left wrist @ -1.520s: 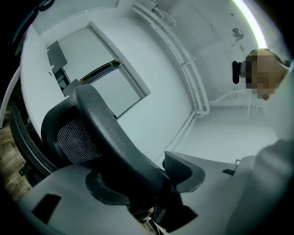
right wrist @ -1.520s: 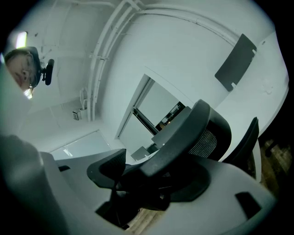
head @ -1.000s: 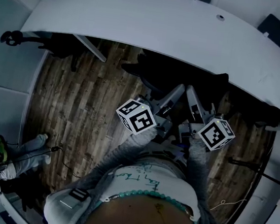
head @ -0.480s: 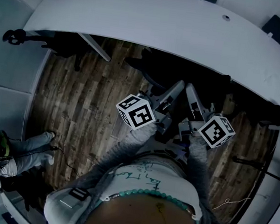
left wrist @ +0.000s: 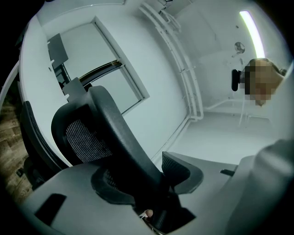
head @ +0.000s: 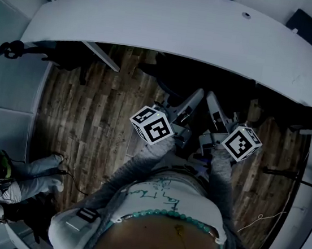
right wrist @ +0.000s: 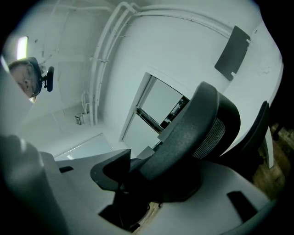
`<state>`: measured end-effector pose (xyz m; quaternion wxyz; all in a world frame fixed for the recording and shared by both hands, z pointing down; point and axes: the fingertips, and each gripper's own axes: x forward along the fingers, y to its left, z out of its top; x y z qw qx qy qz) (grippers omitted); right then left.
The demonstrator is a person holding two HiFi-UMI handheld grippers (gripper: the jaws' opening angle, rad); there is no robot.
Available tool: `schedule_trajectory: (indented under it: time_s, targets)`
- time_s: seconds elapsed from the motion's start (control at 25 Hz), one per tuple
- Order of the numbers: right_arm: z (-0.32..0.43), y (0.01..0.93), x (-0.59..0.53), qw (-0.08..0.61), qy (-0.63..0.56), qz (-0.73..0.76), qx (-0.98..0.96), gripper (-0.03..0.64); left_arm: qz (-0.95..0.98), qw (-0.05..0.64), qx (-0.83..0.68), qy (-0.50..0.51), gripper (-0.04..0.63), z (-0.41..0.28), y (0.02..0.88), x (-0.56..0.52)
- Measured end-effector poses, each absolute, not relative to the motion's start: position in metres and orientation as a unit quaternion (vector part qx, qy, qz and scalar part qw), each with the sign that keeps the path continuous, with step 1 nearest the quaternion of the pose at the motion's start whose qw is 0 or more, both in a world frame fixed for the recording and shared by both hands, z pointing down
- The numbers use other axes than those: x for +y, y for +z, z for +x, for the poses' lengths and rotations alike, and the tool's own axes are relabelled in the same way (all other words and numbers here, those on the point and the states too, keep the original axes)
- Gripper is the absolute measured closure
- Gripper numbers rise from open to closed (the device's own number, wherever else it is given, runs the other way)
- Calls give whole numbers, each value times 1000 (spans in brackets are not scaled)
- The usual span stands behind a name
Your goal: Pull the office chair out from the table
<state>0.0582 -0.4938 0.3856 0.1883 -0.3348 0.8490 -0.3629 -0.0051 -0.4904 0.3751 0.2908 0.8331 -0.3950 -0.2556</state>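
Just pinched office chair backrest (left wrist: 115, 137), twelve o'clock, between left gripper (head: 197, 96) and right gripper (head: 212, 98) jaws. Ready to pull toward six.

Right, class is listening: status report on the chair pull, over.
Fingers of left gripper and right gripper have just been closing round the office chair back, grip unconfirmed. Chair partly under the table. Nothing blocking seen; person crouched far left.

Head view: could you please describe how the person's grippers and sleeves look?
Both the left gripper and the right gripper have long pale grey jaws and carry a white cube with black square markers. The sleeves are grey.
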Motion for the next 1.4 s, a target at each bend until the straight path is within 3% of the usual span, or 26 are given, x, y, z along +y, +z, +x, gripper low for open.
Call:
schedule_trajectory:
  time_s: [1.4]
  targets:
    - [46,392,-474,184,-372,-346,842,418,835,301,-378,-264,410,-19,379,-474]
